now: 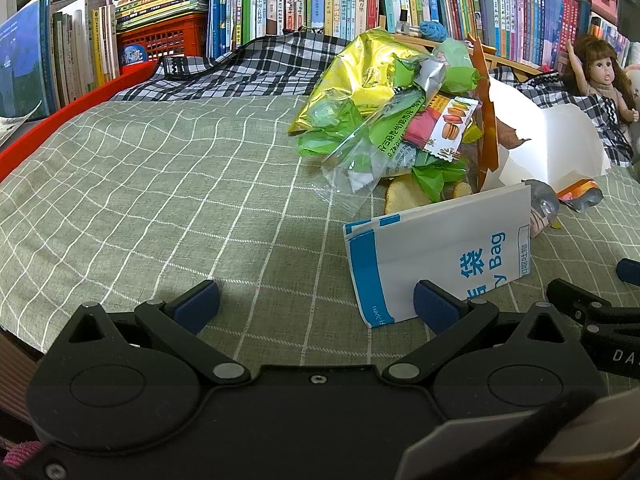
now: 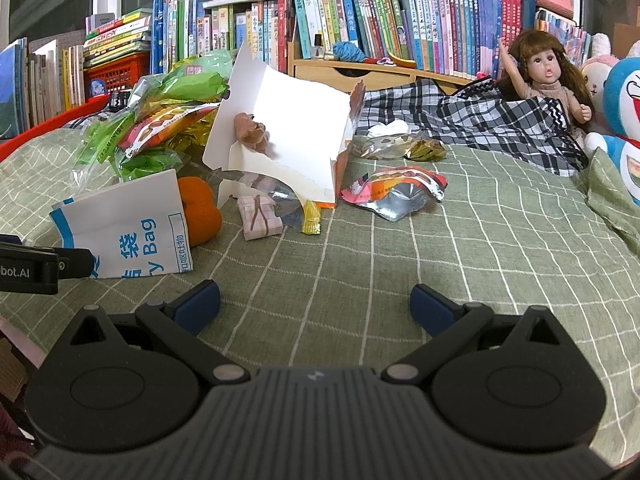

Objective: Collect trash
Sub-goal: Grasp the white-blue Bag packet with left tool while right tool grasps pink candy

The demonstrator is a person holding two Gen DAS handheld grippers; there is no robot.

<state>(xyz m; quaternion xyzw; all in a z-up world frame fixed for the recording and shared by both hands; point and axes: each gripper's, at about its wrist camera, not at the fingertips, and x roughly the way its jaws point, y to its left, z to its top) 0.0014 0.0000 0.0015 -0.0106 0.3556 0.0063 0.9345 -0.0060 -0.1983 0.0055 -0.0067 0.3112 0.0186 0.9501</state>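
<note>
Nearest, the left gripper [image 1: 316,304] and right gripper [image 2: 315,305] hover with jaws spread wide and empty before the white paper bag [image 2: 124,228], beyond which loose wrappers [image 2: 394,192] lie scattered; flimsy foil may slip from a pinch.

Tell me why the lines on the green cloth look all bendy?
In the left wrist view the fisheye lens bows the checked cloth and leans the books. The right wrist view curves its grid too, and the silver wrapper gleams with glare. Both views stay sharp; each claw casts a soft shadow.
</note>
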